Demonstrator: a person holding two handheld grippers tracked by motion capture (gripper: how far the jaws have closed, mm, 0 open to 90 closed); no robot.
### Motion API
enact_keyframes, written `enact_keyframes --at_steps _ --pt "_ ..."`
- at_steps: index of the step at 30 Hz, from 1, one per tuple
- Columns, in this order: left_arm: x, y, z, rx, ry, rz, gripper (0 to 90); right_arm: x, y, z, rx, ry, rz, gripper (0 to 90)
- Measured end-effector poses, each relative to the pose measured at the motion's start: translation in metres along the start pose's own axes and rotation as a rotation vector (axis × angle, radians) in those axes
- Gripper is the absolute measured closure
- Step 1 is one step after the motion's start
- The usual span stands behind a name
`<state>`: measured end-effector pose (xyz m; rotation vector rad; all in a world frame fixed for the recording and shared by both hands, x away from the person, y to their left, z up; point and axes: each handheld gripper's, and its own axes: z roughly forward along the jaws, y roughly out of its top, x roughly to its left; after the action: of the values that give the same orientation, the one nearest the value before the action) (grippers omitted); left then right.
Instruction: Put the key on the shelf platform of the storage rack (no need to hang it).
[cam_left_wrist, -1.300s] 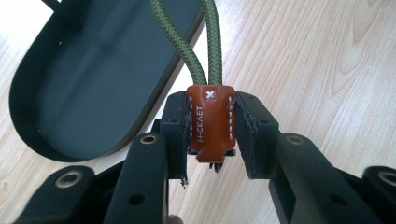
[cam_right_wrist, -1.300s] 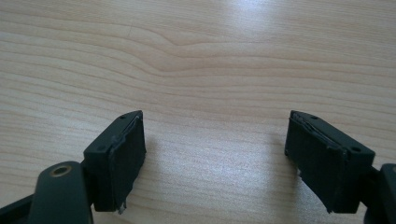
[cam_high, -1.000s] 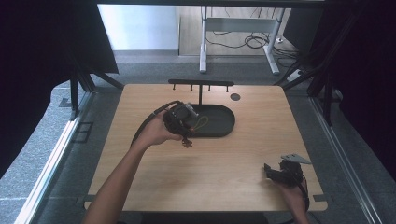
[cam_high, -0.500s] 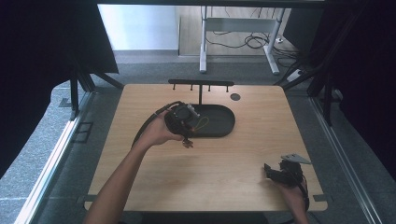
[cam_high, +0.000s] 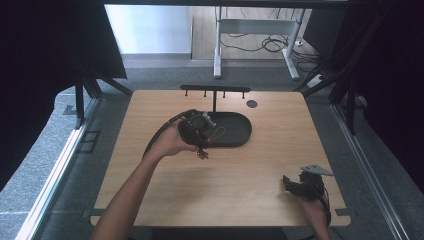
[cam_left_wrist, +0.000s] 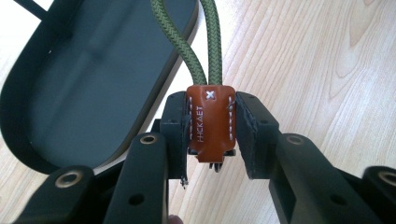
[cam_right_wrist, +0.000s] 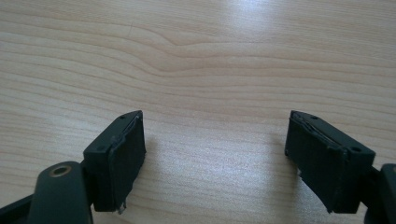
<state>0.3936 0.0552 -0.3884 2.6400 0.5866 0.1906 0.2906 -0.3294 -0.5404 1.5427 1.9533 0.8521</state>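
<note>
A brown leather key fob with a looped green braided cord sits between the jaws of my left gripper, which is shut on it; both pads press its sides. In the high view the left gripper is at the near left edge of a dark oval tray, with the fob over the wooden table and the cord reaching over the tray. My right gripper stands open over bare wood with nothing between its pads, and it rests near the table's front right corner.
A black rack with small hooks stands behind the tray at the table's far edge. A small round dark disc lies to its right. Dark curtains and metal frame legs flank the table on both sides.
</note>
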Motion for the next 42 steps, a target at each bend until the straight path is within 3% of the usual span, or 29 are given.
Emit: enact_keyframes --at_steps 17,42 --pt "-0.004 0.003 0.009 0.022 -0.012 0.005 66.7 0.0 0.0 0.0 0.0 0.0 0.0 20.6" --pt "0.0 -0.007 0.022 0.049 -0.035 -0.013 66.7 0.0 0.0 0.0 0.0 0.0 0.0 20.6"
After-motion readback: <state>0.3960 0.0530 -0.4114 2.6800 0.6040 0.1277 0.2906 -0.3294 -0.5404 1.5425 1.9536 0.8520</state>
